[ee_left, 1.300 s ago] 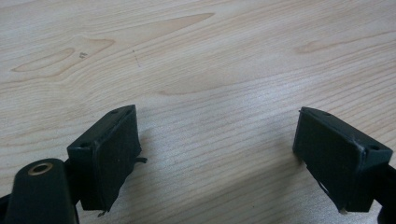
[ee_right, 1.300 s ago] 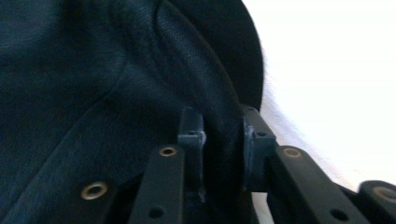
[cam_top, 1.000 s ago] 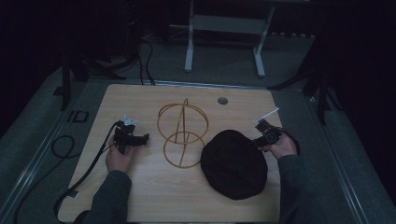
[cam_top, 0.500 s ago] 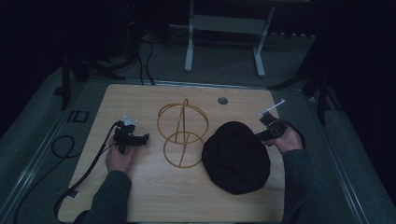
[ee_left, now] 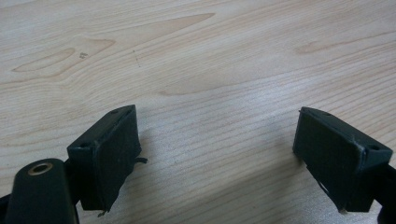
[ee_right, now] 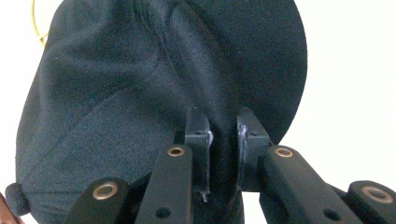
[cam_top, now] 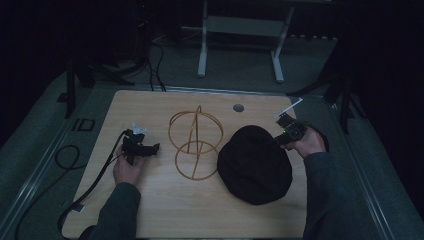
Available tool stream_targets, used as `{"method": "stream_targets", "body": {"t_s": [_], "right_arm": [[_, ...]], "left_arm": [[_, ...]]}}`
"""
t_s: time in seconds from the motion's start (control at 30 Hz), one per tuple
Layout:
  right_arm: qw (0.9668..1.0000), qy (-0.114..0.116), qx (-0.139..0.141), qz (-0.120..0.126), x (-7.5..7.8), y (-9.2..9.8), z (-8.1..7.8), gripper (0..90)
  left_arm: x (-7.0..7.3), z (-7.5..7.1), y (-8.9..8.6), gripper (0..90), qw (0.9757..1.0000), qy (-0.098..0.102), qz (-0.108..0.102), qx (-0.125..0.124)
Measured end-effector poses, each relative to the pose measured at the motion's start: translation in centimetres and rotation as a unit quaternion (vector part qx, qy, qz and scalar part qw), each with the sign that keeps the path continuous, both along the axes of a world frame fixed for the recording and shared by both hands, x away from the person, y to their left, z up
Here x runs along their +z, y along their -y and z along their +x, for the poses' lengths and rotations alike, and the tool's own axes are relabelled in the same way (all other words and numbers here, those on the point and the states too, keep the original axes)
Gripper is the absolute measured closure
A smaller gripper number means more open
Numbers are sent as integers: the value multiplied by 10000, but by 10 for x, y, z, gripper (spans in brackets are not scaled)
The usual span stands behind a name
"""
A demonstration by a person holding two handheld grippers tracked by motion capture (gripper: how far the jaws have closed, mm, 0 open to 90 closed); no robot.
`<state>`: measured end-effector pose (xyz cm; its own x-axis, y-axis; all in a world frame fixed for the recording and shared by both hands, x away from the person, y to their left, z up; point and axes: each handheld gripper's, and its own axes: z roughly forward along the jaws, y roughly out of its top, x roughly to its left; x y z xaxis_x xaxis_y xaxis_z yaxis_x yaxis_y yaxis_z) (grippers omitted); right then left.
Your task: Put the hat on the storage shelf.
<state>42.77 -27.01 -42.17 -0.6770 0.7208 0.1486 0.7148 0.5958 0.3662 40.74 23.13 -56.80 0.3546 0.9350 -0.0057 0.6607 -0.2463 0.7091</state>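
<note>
A black fabric cap (cam_top: pixel 256 164) hangs tilted at the right of the wooden table (cam_top: pixel 150 210), its far edge raised. My right gripper (cam_top: pixel 278 139) is shut on a fold of the cap's edge (ee_right: pixel 224 140), pinched between both pads in the right gripper view. A gold wire stand (cam_top: pixel 195 141) of rings stands upright at the table's middle, just left of the cap. My left gripper (cam_top: pixel 153 148) rests low on the table at the left, pointing toward the stand. Its jaws are open over bare wood, with nothing between the pads (ee_left: pixel 114 154).
A small round grommet (cam_top: pixel 238 107) is set in the table near its far edge. A black cable (cam_top: pixel 95 180) trails from the left gripper off the table's left front. A metal frame (cam_top: pixel 240 45) stands on the floor beyond the table.
My right gripper has risen with the cap's edge in it, so the cap lifted and tilted and shifted slightly toward the stand. The left gripper stayed in place.
</note>
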Motion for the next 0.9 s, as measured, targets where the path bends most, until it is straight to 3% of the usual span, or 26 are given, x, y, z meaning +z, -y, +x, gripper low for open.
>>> {"method": "stream_targets", "body": {"t_s": [0.37,0.9], "right_arm": [[9986,339,92,-388,37,-12,1,791],[9974,519,42,-502,72,-17,8,792]], "left_arm": [[0,0,0,141,10000,1,-2,0],[0,0,0,141,10000,-5,8,-6]]}}
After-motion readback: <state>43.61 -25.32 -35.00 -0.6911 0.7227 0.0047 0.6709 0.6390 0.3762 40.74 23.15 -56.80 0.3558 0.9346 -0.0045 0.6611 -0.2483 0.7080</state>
